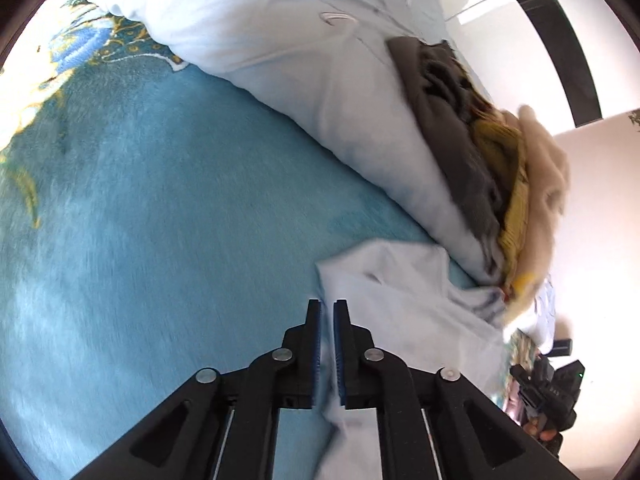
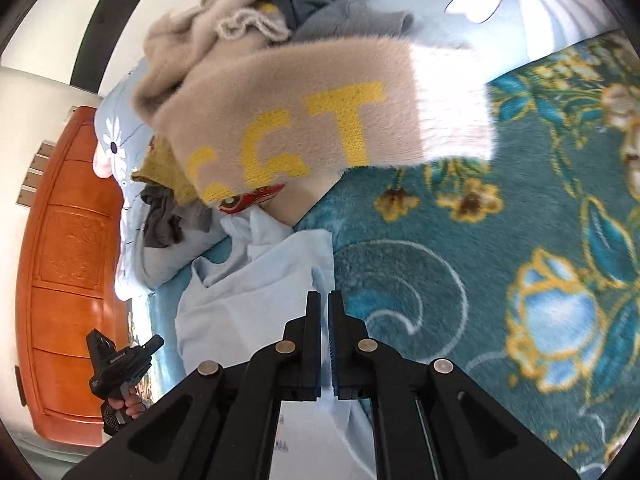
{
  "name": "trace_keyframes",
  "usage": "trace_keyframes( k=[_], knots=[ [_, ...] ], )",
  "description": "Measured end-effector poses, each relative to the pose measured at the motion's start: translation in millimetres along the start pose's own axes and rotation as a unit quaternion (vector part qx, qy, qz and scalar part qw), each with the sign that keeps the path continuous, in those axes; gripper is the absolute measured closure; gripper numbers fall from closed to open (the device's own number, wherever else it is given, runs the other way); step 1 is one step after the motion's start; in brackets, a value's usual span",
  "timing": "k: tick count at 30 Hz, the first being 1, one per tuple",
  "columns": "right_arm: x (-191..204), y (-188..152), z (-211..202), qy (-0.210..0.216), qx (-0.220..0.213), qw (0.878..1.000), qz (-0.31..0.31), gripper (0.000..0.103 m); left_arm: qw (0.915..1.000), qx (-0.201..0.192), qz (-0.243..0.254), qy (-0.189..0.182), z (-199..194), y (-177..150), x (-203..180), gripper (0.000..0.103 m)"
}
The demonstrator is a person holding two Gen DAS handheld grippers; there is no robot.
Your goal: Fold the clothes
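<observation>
Two pairs of black tongs are each pinched on the same pale blue cotton garment (image 1: pixel 404 300), which lies spread on a teal plush bed blanket with gold and blue flowers (image 1: pixel 160 208).

On the left side, the left tongs (image 1: pixel 327 308) have their blue-padded jaws drawn nearly together, with a fold of the pale cloth running up between them; I judge this a grip on one edge or corner. Past them a white quilt (image 1: pixel 280 40) is bunched along the blanket, and a heap of unfolded clothes sits on it: a dark grey garment (image 1: pixel 452 140), a mustard knit (image 1: pixel 504 160) and a fluffy beige sweater (image 1: pixel 548 176).

On the right side, the right tongs (image 2: pixel 324 300) are likewise closed on the garment's cloth, which passes between the jaws and trails toward the camera. Just beyond, the fluffy beige sweater shows yellow letters and hangs over the heap, close above the pale garment. An orange wooden cabinet (image 2: pixel 72 248) stands at the far left of this view.

Holding two points of one garment apart suggests that the person means to lift it clear of the heap and stretch it flat before the first fold; folding proper looks barely begun. The overhanging sweater could snag.
</observation>
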State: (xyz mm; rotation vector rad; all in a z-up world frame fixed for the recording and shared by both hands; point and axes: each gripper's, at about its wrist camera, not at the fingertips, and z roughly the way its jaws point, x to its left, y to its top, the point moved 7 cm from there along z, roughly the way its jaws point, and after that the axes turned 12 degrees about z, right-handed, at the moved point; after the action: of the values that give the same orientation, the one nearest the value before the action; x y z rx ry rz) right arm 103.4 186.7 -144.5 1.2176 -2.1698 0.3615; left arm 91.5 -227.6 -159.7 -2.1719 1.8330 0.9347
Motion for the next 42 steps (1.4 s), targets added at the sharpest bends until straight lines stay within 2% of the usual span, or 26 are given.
trace_keyframes(
  k=[1, 2, 3, 5, 9, 11, 12, 15, 17, 18, 23, 24, 26, 28, 30, 32, 35, 38, 42],
  knots=[
    [-0.1, -3.0, -5.2, 0.003, -0.001, 1.000, 0.000, 0.099, 1.0000, 0.002, -0.002, -0.001, -2.7, -7.9, -4.1, 0.076],
    [-0.8, -7.4, -12.1, 0.008, 0.000, 1.000, 0.002, 0.093, 1.0000, 0.005, -0.004, -0.001, -5.4, -15.9, -8.0, 0.054],
    [-1.4, -11.8, -18.8, 0.013, 0.001, 1.000, 0.003, 0.086, 1.0000, 0.005, -0.005, -0.001, -11.2, -24.4, -11.6, 0.046],
    [-0.7, -24.1, -32.3, 0.021, 0.002, 1.000, -0.002, 0.048, 1.0000, 0.003, 0.002, -0.008, -25.0, -38.8, -17.5, 0.041],
    [5.1, -44.6, -62.4, 0.044, -0.008, 0.999, -0.013, 0.044, 0.9995, -0.016, 0.025, -0.013, -50.9, -62.0, -37.4, 0.030],
    [11.6, -50.8, -77.8, 0.053, -0.029, 0.998, -0.022, 0.020, 0.9985, -0.037, 0.037, -0.014, -64.1, -66.4, -51.1, 0.022],
    [14.9, -52.8, -84.2, 0.059, -0.037, 0.997, -0.021, 0.017, 0.9980, -0.047, 0.041, -0.014, -69.5, -67.8, -57.2, 0.021],
    [25.4, -58.5, -96.3, 0.081, -0.049, 0.995, -0.015, 0.014, 0.9957, -0.072, 0.057, -0.004, -84.5, -72.2, -75.1, 0.013],
    [31.7, -63.9, -96.2, 0.074, -0.057, 0.995, -0.020, 0.011, 0.9931, -0.085, 0.079, 0.015, -93.3, -76.1, -87.5, 0.002],
    [34.2, -67.6, -95.5, 0.069, -0.058, 0.996, -0.027, 0.011, 0.9916, -0.092, 0.088, 0.023, -97.7, -79.1, -92.8, 0.000],
    [49.9, -94.0, -92.8, 0.035, -0.060, 0.994, -0.081, 0.011, 0.9825, -0.133, 0.121, 0.049, -116.4, -90.6, -113.5, 0.000],
    [53.3, -99.9, -94.5, 0.028, -0.062, 0.993, -0.096, 0.010, 0.9788, -0.146, 0.131, 0.059, -120.6, -92.8, -117.1, 0.000],
    [59.5, -111.2, -99.2, 0.012, -0.070, 0.989, -0.126, 0.000, 0.9690, -0.174, 0.155, 0.082, -131.0, -97.2, -125.3, 0.000],
    [65.6, -122.0, -105.5, 0.004, -0.080, 0.984, -0.159, 0.000, 0.9532, -0.208, 0.193, 0.105, -144.6, -103.3, -138.7, 0.000],
    [69.3, -130.9, -112.3, -0.002, -0.087, 0.980, -0.180, 0.000, 0.9392, -0.230, 0.229, 0.112, -155.1, -109.9, -152.6, 0.000],
    [71.6, -138.5, -117.8, -0.003, -0.090, 0.977, -0.194, 0.000, 0.9326, -0.238, 0.248, 0.109, -164.1, -115.5, -163.8, 0.000],
    [74.6, -151.5, -128.3, -0.003, -0.098, 0.972, -0.211, 0.000, 0.9329, -0.247, 0.243, 0.098, -174.3, -121.0, -173.7, 0.000],
    [74.4, -167.5, -139.1, -0.002, -0.098, 0.967, -0.234, 0.000, 0.9418, -0.234, 0.230, 0.072, -179.2, -125.3, -180.9, 0.000],
    [60.7, -181.5, -152.9, -0.007, -0.092, 0.967, -0.239, 0.000, 0.9478, -0.227, 0.215, 0.061, -184.3, -134.2, -182.0, 0.000]
  ],
)
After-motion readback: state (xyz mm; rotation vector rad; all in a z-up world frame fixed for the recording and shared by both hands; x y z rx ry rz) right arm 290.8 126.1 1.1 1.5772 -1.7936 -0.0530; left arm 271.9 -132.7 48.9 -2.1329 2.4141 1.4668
